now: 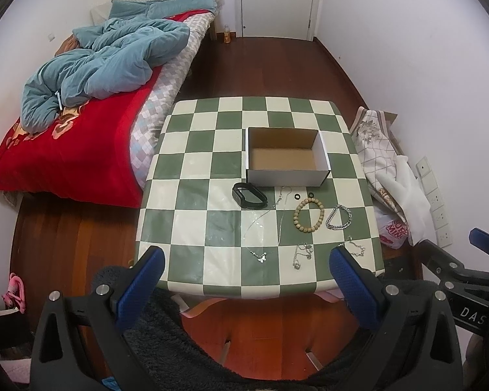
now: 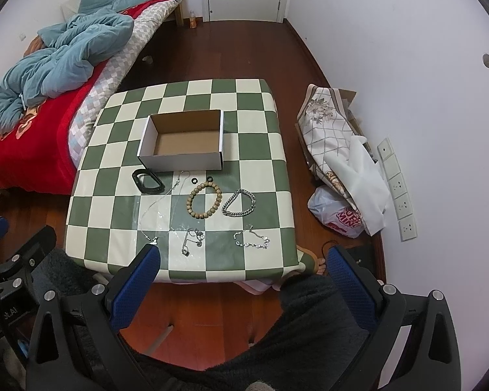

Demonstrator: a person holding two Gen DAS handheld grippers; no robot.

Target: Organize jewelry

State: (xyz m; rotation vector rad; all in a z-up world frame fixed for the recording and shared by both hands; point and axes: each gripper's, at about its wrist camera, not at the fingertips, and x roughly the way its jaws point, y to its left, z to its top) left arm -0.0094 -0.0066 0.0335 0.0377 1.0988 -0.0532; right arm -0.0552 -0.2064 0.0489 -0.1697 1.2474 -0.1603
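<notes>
A green-and-cream checkered table (image 2: 251, 176) stands on a dark wood floor (image 2: 244, 52) beside a bed (image 1: 81, 150). An open cardboard box (image 2: 182, 159) sits mid-table; the beaded bracelet (image 2: 204, 201), silver chain bracelet (image 2: 239, 203) and what look like thin necklaces (image 2: 192, 239) lie before it. The left gripper (image 1: 247, 273) and right gripper (image 2: 243, 272) both hover spread wide, empty.
</notes>
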